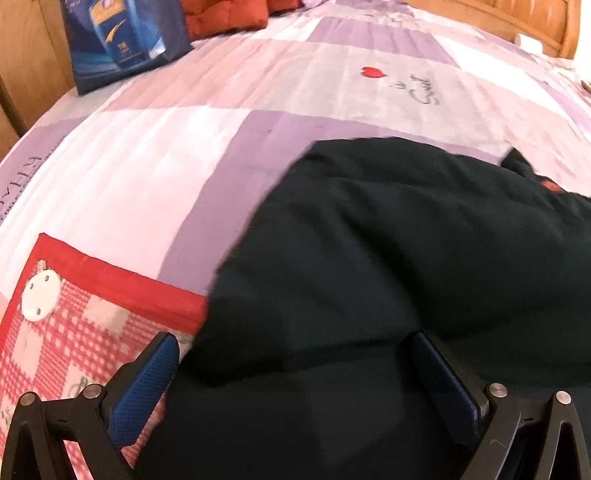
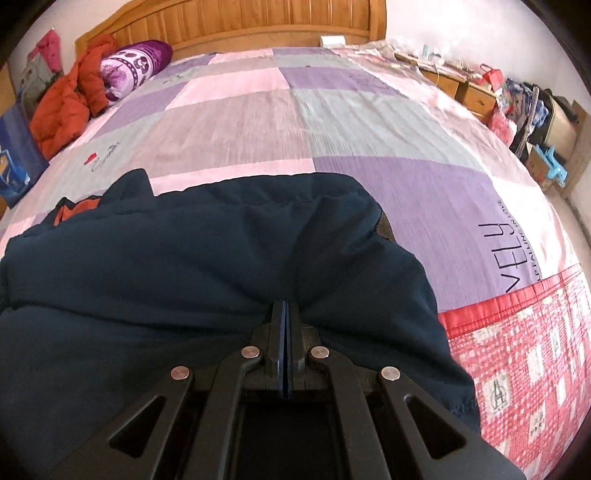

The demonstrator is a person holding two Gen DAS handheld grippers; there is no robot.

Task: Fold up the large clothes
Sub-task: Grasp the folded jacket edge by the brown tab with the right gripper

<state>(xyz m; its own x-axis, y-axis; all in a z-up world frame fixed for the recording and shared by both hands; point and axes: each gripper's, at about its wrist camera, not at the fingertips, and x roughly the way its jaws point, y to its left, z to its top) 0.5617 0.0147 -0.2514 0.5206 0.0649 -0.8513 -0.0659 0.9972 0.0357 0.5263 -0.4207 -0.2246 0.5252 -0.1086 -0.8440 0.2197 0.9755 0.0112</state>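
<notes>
Pinching the dark jacket (image 2: 207,266) tight, your right tongs (image 2: 284,306) sit bottom middle. Your left tongs (image 1: 295,354) gape wide, empty, over the jacket on the bed (image 2: 258,122).

Your left wrist camera is looking steeply down from close above the garment (image 1: 369,258), facing across the bedspread (image 1: 184,147). Your right one is tilting down likewise toward the headboard (image 2: 258,26). Both are sharing the garment, bedspread and orange jacket (image 2: 70,99).
</notes>
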